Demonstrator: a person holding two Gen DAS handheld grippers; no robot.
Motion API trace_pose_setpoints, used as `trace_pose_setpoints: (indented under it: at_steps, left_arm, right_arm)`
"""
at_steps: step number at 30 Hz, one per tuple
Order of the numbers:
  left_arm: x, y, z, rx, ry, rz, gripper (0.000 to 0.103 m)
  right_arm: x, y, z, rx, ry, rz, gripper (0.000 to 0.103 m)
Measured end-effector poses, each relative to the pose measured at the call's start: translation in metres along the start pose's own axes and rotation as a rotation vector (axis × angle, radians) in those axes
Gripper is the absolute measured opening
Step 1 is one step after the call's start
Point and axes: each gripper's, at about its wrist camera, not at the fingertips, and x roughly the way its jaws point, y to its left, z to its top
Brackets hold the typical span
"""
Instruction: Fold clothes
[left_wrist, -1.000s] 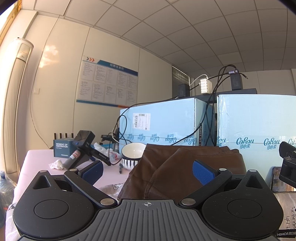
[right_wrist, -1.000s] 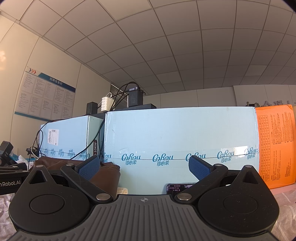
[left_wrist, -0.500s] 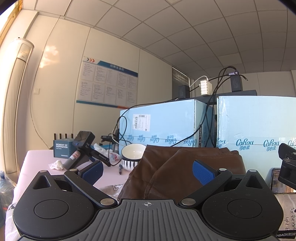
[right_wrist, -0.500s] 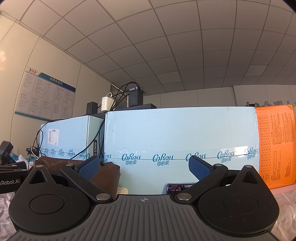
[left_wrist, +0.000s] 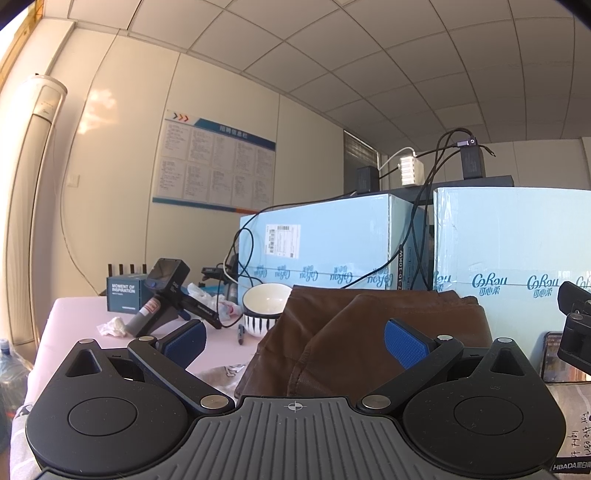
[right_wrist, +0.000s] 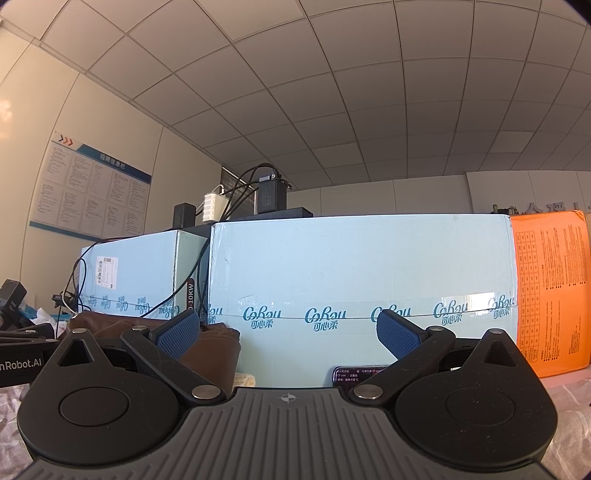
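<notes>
A brown folded garment lies on the table just ahead of my left gripper, which is open and empty, its blue pads wide apart. The garment also shows in the right wrist view, ahead and to the left. My right gripper is open and empty, facing a light blue carton. A printed light cloth lies on the table under the left gripper. Part of the right gripper shows at the right edge of the left wrist view.
Two light blue cartons stand behind the garment with cables and chargers on top. A striped white bowl, a pen, a handheld device and tissues sit at left. A phone leans on the carton; an orange box stands at right.
</notes>
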Motion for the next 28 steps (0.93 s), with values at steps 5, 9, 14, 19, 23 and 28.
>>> trace_pose_setpoints:
  at_steps: [5, 9, 14, 19, 23, 28]
  left_arm:
    - [0.0004, -0.0016, -0.0003, 0.01, 0.001, 0.003, 0.103]
    - [0.0011, -0.002, -0.0003, 0.012, 0.0, 0.003, 0.103]
    - [0.0013, -0.0024, -0.0005, 0.012, 0.001, 0.001, 0.103]
    - [0.0002, -0.0021, -0.0011, 0.011, 0.001, -0.002, 0.103]
    - [0.0002, -0.0026, -0.0012, 0.013, 0.001, -0.005, 0.103]
    - [0.0001, -0.0028, -0.0013, 0.013, 0.002, -0.007, 0.103]
  right_arm:
    - [-0.0005, 0.0001, -0.0001, -0.001, -0.003, 0.001, 0.103]
    - [-0.0005, 0.0003, 0.0, -0.001, -0.003, 0.001, 0.103]
    - [-0.0009, 0.0004, 0.0, 0.0, -0.003, 0.001, 0.103]
    - [-0.0012, 0.0004, -0.0002, 0.0, -0.002, 0.001, 0.103]
    - [-0.0019, 0.0, -0.0007, 0.001, -0.002, 0.001, 0.103]
    - [-0.0022, -0.0004, -0.0006, 0.003, -0.001, 0.001, 0.103]
